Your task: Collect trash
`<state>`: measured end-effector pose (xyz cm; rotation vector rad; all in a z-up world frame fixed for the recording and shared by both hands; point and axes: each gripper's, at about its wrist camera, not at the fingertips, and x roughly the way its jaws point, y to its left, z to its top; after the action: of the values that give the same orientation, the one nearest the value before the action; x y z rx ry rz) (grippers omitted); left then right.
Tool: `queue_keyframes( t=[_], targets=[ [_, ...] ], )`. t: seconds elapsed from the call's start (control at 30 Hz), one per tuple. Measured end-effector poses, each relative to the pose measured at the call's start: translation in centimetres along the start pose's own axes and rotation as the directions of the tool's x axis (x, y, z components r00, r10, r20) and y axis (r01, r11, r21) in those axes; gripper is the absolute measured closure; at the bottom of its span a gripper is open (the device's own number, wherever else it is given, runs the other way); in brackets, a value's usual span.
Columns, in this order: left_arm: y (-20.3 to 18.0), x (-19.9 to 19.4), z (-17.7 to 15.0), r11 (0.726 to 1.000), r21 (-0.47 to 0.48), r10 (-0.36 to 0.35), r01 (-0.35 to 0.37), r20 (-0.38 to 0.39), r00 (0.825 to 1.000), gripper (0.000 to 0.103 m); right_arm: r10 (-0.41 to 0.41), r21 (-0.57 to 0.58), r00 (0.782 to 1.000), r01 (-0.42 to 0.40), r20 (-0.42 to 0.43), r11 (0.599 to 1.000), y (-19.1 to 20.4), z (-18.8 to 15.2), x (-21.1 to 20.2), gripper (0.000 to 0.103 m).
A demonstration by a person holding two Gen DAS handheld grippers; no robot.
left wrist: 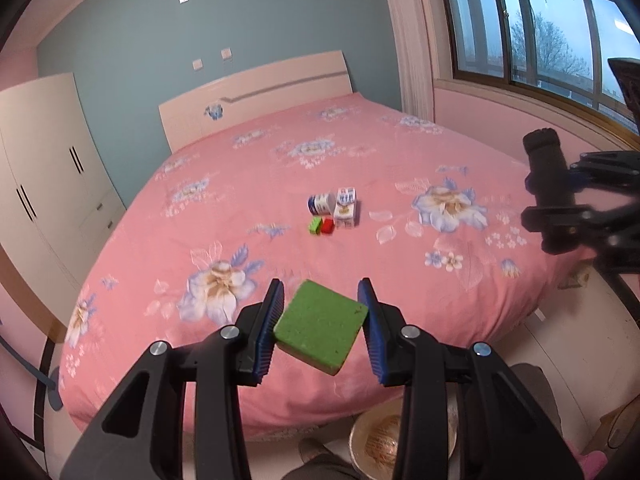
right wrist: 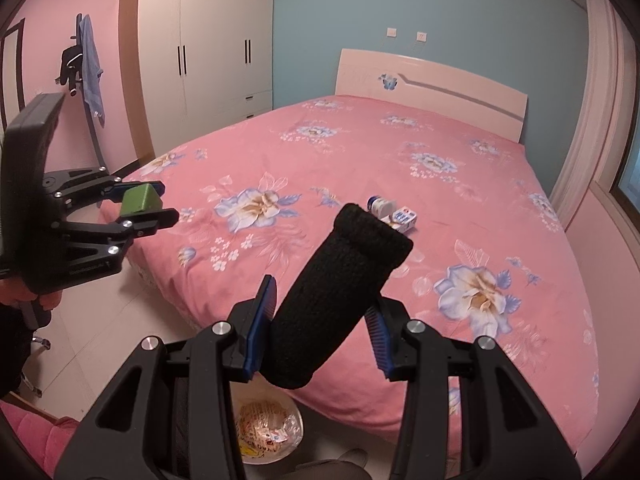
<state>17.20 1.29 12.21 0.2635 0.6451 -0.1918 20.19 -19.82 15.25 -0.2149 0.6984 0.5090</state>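
Observation:
My left gripper (left wrist: pixel 322 326) is shut on a green sponge block (left wrist: pixel 320 326), held above the near edge of the pink bed (left wrist: pixel 360 160); the same green sponge block (right wrist: pixel 140 199) shows at the left of the right wrist view. My right gripper (right wrist: pixel 322 314) is shut on a black knitted roll (right wrist: pixel 340 292), tilted up to the right; that black roll (left wrist: pixel 548 184) also appears at the right of the left wrist view. On the bed lie a blue-and-white can (left wrist: pixel 321 203), a small white carton (left wrist: pixel 346 207), a small green block (left wrist: pixel 315 225) and a red block (left wrist: pixel 327 226). A lined bin (right wrist: pixel 269 428) stands on the floor below both grippers.
A white wardrobe (right wrist: pixel 208 48) stands left of the bed, and its headboard (right wrist: pixel 432 84) is against the blue wall. A window (left wrist: pixel 540 28) is on the right side. A blue cloth (right wrist: pixel 92 68) hangs on a rack. A person's hand (right wrist: pixel 24 296) holds the left gripper's handle.

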Motion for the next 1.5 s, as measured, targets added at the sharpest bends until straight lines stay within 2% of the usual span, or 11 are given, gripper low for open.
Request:
queue_keyframes(
  t=[0.37, 0.77, 1.17, 1.5],
  targets=[
    [-0.4, 3.9, -4.8, 0.998, -0.035, -0.057, 0.053, -0.122, 0.991, 0.062, 0.05, 0.017, 0.991, -0.048, -0.121, 0.999, 1.4, -3.8, 4.8, 0.058],
    [-1.5, 7.7, -9.3, 0.995, -0.045, -0.096, 0.088, -0.241, 0.966, 0.062, 0.117, 0.036, 0.961, -0.112, -0.252, 0.993, 3.5, -8.2, 10.4, 0.058],
    [-3.3, 12.0, -13.8, 0.989, -0.069, -0.147, 0.131, -0.369, 0.918, 0.062, 0.189, 0.069, 0.903, -0.176, -0.385, 0.982, 5.5, -13.2, 15.9, 0.058],
    [-4.8, 15.7, -17.7, 0.983, -0.096, -0.186, 0.16, -0.467, 0.864, 0.062, 0.241, 0.125, 0.842, -0.206, -0.483, 0.97, 6.4, -17.8, 19.9, 0.058]
  ],
)
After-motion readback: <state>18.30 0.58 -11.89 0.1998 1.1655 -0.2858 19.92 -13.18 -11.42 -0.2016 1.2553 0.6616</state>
